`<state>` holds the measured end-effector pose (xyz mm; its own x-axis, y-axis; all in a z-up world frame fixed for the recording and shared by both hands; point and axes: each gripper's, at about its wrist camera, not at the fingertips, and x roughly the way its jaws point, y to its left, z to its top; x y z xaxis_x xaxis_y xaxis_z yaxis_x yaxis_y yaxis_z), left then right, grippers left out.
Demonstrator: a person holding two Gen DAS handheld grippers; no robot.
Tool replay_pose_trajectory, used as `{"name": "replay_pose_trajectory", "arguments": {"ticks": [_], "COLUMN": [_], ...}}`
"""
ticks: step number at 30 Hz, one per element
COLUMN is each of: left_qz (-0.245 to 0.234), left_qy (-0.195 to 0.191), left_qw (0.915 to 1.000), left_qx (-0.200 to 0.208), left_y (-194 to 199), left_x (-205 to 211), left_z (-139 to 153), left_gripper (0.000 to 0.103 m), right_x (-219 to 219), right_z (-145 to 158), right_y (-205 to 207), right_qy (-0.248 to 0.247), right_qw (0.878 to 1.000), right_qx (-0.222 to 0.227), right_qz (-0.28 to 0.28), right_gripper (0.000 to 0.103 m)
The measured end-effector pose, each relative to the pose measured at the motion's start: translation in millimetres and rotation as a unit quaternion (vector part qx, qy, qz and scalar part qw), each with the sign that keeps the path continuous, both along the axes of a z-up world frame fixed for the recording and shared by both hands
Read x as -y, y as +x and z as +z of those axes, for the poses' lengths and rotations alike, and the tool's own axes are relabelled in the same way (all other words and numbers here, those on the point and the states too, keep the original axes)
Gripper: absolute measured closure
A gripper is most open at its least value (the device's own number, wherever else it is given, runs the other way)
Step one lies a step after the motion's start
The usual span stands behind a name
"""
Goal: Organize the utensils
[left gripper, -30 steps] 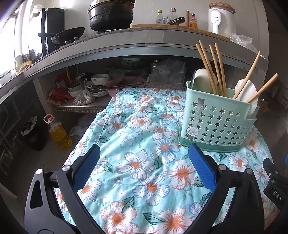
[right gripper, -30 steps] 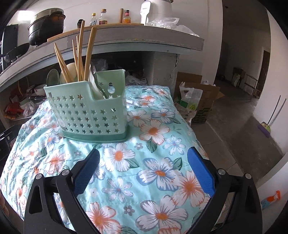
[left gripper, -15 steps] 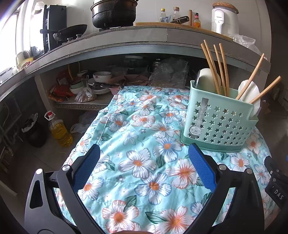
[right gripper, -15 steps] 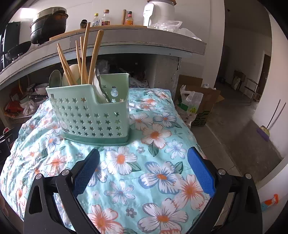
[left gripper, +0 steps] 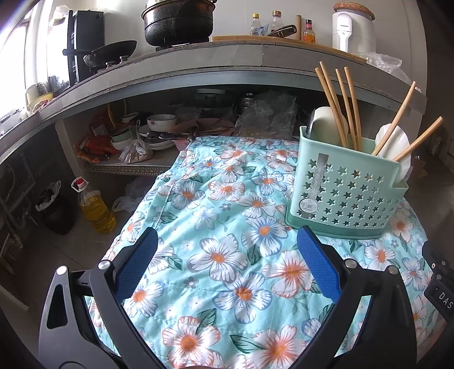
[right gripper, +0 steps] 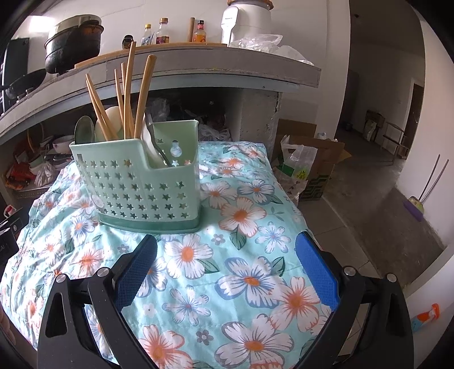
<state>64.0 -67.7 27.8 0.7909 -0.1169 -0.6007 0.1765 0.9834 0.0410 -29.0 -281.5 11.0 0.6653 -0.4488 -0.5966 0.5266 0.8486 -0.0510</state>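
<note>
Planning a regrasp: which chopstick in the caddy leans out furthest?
The chopstick at the caddy's right end in the left view; it slants far outward, while the others stand steeper.

You have one green caddy (left gripper: 346, 195) on the tabletop holding six wooden chopsticks (left gripper: 334, 105) and two white spoons (left gripper: 393, 142), with one black pot (left gripper: 178, 22), one wok (left gripper: 113, 52), four bottles (left gripper: 279, 24) and one white appliance (left gripper: 351, 28) on the counter behind.
</note>
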Motion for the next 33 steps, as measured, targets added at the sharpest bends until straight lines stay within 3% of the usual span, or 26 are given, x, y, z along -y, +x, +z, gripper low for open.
{"name": "replay_pose_trajectory", "arguments": {"ticks": [33], "left_qz": [0.0], "left_qy": [-0.001], "left_qw": [1.0], "left_qx": [-0.005], "left_y": [1.4], "left_x": [-1.3], "left_z": [0.1], "left_gripper": [0.008], "right_x": [-0.9], "right_z": [0.3], "right_y": [0.5], "right_qy": [-0.001], "right_qw": [1.0], "right_qx": [0.0], "right_qz": [-0.001], "right_gripper": [0.008]}}
